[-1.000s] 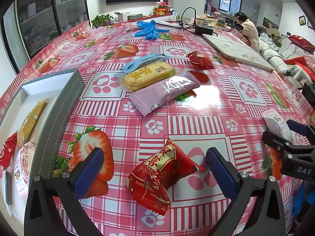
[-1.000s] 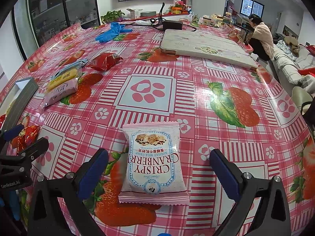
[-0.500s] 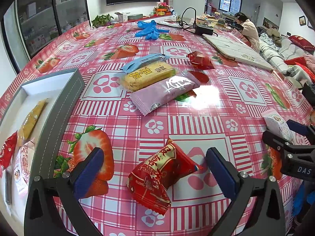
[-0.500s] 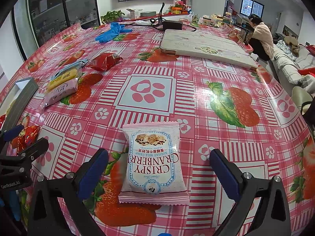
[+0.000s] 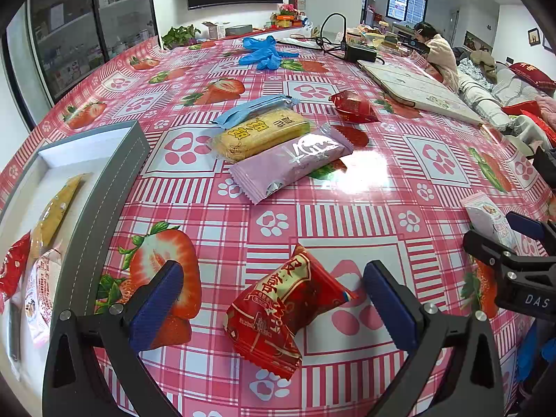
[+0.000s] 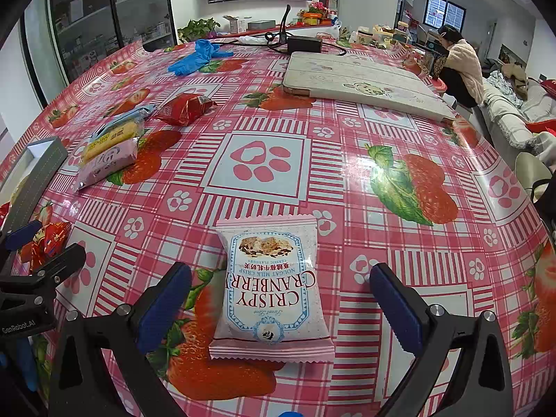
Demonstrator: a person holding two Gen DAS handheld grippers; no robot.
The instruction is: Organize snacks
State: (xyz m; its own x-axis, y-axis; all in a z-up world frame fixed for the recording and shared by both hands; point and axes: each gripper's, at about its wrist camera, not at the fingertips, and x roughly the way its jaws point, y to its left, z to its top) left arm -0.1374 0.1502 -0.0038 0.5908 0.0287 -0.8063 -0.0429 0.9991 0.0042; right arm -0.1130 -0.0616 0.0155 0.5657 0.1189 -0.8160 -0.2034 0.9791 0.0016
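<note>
My left gripper (image 5: pixel 272 304) is open, its blue pads on either side of a red snack packet (image 5: pixel 283 307) lying on the tablecloth. My right gripper (image 6: pixel 279 307) is open around a pink-and-white cranberry crisp packet (image 6: pixel 272 288). Farther off lie a yellow packet (image 5: pixel 260 133), a lilac packet (image 5: pixel 292 161), a light-blue packet (image 5: pixel 252 107) and another red packet (image 5: pixel 352 106). A grey box (image 5: pixel 107 187) at the left holds several snacks.
A white padded mat (image 6: pixel 361 80) lies at the back right. Blue gloves (image 5: pixel 264 54), cables and a black adapter (image 5: pixel 359 54) sit at the far end. A person (image 6: pixel 458 64) sits beyond the table. The right gripper shows at the left view's right edge (image 5: pixel 514 260).
</note>
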